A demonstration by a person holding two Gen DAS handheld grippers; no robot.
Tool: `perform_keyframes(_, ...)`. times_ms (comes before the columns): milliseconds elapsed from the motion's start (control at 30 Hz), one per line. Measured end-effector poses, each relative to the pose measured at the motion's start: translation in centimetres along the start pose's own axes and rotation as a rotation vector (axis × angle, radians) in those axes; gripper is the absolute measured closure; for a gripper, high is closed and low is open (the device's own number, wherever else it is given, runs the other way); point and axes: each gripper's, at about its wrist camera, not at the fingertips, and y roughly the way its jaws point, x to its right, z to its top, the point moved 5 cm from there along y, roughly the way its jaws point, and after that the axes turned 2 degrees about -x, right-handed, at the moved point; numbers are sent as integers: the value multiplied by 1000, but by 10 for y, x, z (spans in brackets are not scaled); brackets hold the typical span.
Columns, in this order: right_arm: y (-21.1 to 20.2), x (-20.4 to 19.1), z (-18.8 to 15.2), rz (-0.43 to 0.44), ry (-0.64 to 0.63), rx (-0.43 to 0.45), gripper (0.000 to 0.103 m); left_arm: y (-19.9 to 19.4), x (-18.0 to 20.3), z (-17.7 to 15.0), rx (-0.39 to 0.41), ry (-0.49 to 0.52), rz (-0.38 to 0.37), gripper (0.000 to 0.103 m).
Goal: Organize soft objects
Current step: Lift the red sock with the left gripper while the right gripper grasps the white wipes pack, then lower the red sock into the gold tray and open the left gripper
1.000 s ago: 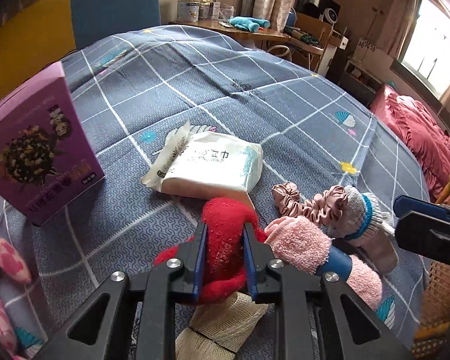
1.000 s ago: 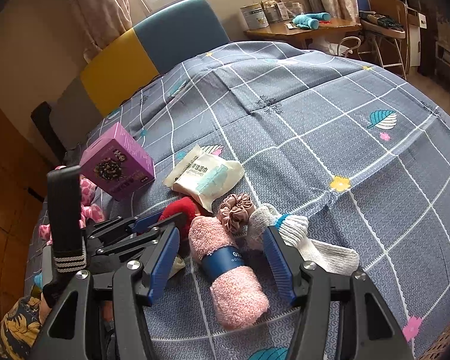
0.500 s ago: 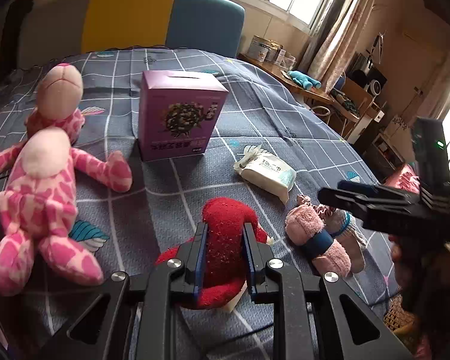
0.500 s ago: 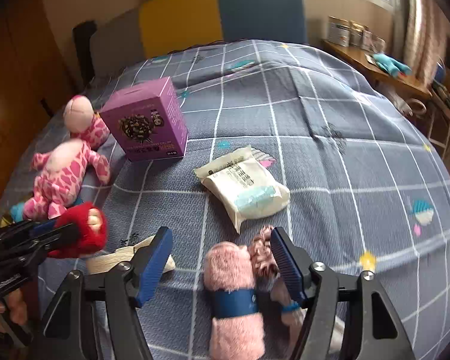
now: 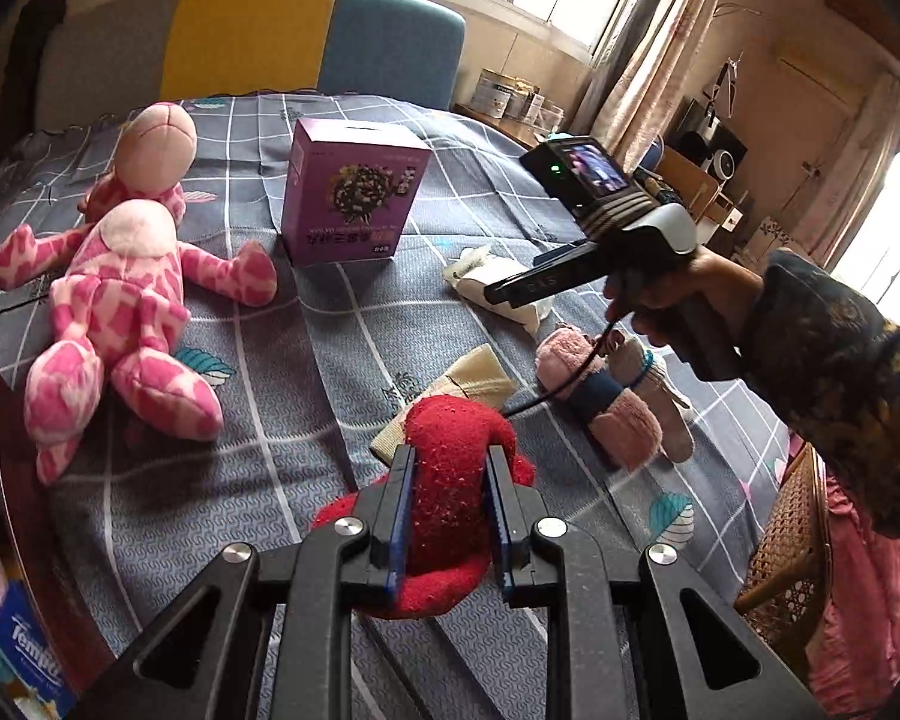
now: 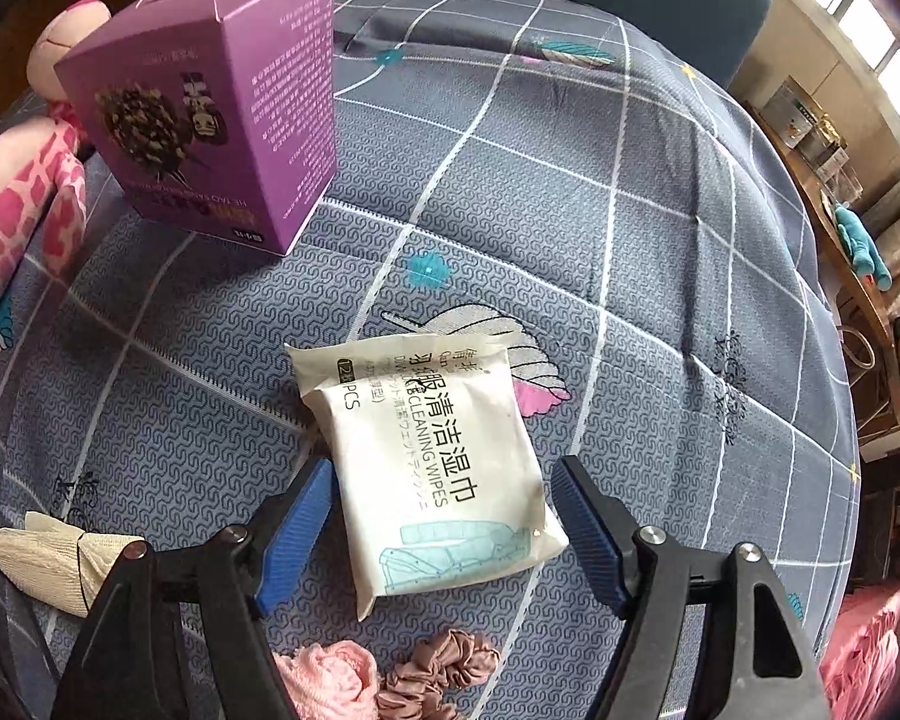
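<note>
Red sock point(image 5: 450, 480): we see it pinched between the two blue pads of our left gripper point(image 5: 447, 516), lifted above the bedspread point(image 5: 330, 324), nearer the camera than the purple box point(image 5: 354, 204).
Left gripper: its jaws are closed tight on the red sock, the fabric bulging out above and below the pads.
Right gripper point(image 6: 444, 516): its jaws stand wide apart with nothing in them; we see the wet wipes pack point(image 6: 432, 468) lying flat between the two blue fingers point(image 6: 297, 516), touching neither.
Wet wipes pack: it lies on the bedspread, in front of the purple box and to its right in the right wrist view.
Purple box: it stands upright on the bedspread; we take it as our landmark.
Pink giraffe plush point(image 5: 120, 300): it lies on its back just left of the purple box.
Beige folded cloth point(image 5: 450, 390): it lies on the bedspread in front of the purple box, behind the red sock.
Pink rolled sock point(image 5: 600, 396): with a dark blue band, it lies in front of the purple box and to its right, touching a grey sock point(image 5: 654, 384).
Brown scrunchie point(image 6: 438, 672): it lies in front of the wet wipes pack, farther from the purple box.
Right hand point(image 5: 678, 300): we see it gripping the right gripper's handle, right of the purple box.
</note>
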Motion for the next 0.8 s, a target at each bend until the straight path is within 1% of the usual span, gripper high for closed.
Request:
perform_keyframes(133,12,1,8,4,5,-20,27,-1,3,-3,-6,-1,-15,81)
perform_keyframes(200,12,1,9,5,14,-5,32,-1,4,-4,-5,-1,-15,81)
perform_keyframes(267,5,0,10,5,20,21,42,-1,4,-5,-7,-9,-15,81)
perform_keyframes(400,-23,-3,3,-22,57,99,44,-7,2,-5,7,-16,3,81)
perform_keyframes(533,-68,-19,-6,-29,68,200,44,-19,1,-5,36,-18,28,81)
perform_keyframes(567,-79,-25,-10,-14,70,224,44,-22,0,-5,41,-20,33,81)
perform_keyframes(633,-100,-43,-21,42,72,260,44,-30,-3,-6,55,-36,44,81)
perform_keyframes(667,-107,-57,-22,67,65,272,44,-34,-5,-6,61,-43,48,81)
perform_keyframes(733,-119,-78,-38,114,49,298,44,-45,-11,-8,78,-62,64,81)
perform_keyframes(800,-125,-107,-55,169,25,307,44,-57,-18,-10,97,-77,81,81)
